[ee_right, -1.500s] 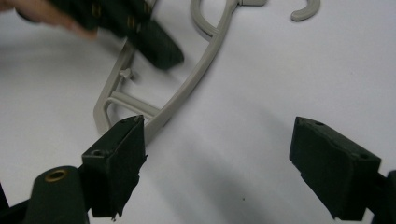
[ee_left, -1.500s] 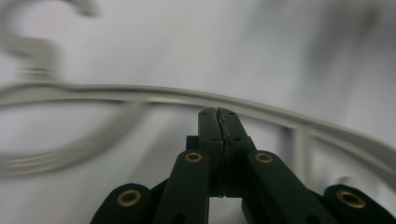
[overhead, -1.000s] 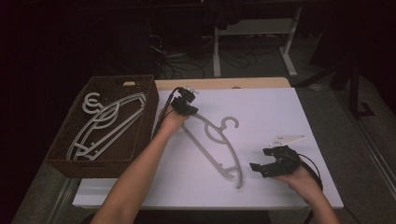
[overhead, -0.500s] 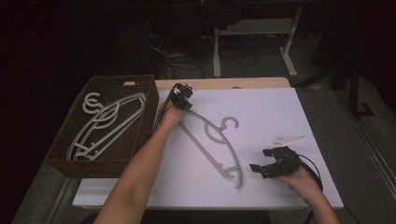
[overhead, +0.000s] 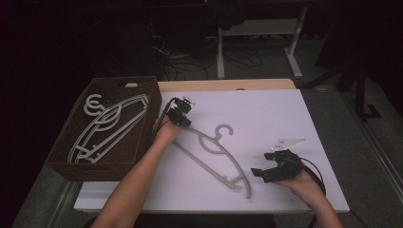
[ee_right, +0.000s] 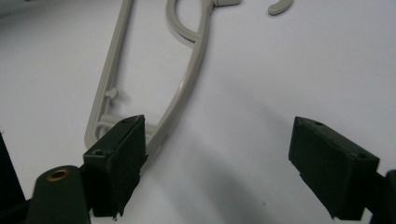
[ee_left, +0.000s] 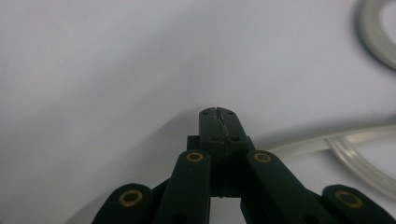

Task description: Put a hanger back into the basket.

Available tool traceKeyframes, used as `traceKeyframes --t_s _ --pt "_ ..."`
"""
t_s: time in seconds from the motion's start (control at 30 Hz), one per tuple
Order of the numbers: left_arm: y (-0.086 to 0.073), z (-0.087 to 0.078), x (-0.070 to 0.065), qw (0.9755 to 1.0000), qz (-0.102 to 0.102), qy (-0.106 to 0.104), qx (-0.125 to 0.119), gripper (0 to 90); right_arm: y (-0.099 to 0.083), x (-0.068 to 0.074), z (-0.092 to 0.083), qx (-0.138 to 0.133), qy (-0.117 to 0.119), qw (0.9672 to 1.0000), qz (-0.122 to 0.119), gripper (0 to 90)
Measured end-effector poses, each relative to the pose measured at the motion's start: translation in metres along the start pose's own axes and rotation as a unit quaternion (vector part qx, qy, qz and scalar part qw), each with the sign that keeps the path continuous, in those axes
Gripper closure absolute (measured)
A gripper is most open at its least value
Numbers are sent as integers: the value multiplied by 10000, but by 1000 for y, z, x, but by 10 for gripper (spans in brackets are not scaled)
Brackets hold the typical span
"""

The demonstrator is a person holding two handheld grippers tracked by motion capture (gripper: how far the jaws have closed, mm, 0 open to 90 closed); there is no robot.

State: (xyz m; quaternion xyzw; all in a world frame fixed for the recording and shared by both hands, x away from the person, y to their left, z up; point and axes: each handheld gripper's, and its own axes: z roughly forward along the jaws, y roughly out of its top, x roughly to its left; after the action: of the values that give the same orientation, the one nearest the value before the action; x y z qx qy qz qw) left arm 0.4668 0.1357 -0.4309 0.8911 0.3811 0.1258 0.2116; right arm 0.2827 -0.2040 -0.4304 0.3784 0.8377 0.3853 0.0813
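A pale grey plastic hanger (overhead: 211,154) lies flat on the white table top (overhead: 285,114), its hook (overhead: 224,130) pointing away from me. My left gripper (overhead: 184,119) is shut with nothing in it, just above the table at the hanger's left end; in the left gripper view its closed tips (ee_left: 218,113) face bare table with the hanger's arm (ee_left: 336,140) off to the right. My right gripper (overhead: 262,167) is open beside the hanger's right end. In the right gripper view the hanger (ee_right: 187,79) runs past the left pad (ee_right: 116,158), and nothing lies between the jaws.
A dark woven basket (overhead: 109,168) stands at the table's left edge and holds several more pale hangers (overhead: 109,126). Behind the table the floor is dark, with desk legs (overhead: 221,52) and cables.
My left hand has come a little nearer and lower, toward the hanger's left end, with the gripper still shut. The right hand and the hanger have stayed where they were.
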Motion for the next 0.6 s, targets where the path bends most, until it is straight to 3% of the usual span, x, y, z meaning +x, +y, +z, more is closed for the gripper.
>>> traceKeyframes --t_s 0.07,0.13,0.27,0.37,0.43,0.53,0.6 --pt "-8 -6 -6 9999 2 -106 -52 900 2 4 3 22 33 10000 -25 187" --pt "-13 -10 -12 9997 150 -173 -118 900 5 8 5 56 76 9999 -48 194" --pt "-16 -23 -13 9983 70 -302 -491 882 8 17 9 89 159 9998 -113 293" --pt "-19 -33 -17 9967 135 -447 -663 813 10 26 10 132 299 9994 -152 453" --pt "-23 -37 -21 9951 133 -583 -789 707 11 33 14 209 389 9988 -220 593" --pt "-30 -40 -26 9925 120 -788 -930 571 15 42 21 418 507 9972 -366 742" --pt "-35 -43 -28 9901 90 -923 -1054 538 16 47 24 550 538 9959 -478 809"
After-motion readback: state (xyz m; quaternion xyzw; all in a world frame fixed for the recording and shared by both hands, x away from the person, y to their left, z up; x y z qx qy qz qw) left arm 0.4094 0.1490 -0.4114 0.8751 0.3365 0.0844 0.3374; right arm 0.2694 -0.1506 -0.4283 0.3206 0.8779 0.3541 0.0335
